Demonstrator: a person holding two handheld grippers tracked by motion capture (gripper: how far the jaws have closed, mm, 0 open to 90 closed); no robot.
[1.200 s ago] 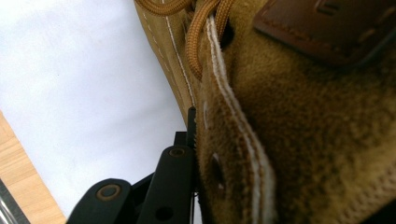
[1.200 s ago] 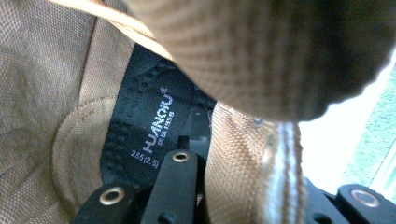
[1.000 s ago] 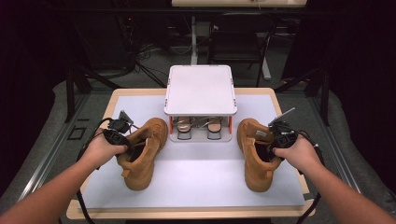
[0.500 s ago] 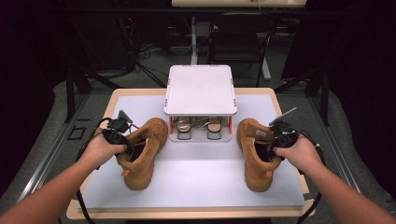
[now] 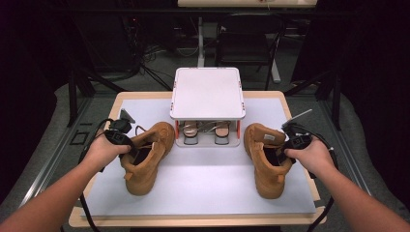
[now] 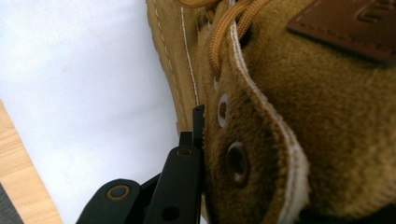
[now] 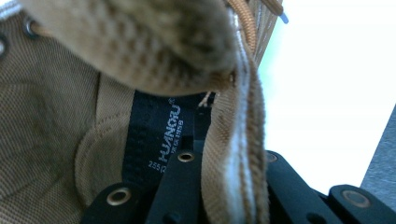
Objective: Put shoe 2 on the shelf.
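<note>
With the left gripper (image 5: 126,146) pinching the left boot (image 5: 145,157) collar and the right gripper (image 5: 286,147) pinching the right boot (image 5: 265,159) collar, both grasps look done, yet both boots rest on the worktop (image 5: 208,188), unlifted, before the shoe rack (image 5: 207,94).

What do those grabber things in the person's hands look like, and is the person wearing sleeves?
Both are black. The left gripper has a grey three-cornered plate on top and a black cable looping behind it. The right gripper has the same kind of plate and cable. Close up, the jaws are flat black bars joined by round brass-coloured rivets. The forearms are bare, with no sleeves or gloves in sight.
</note>
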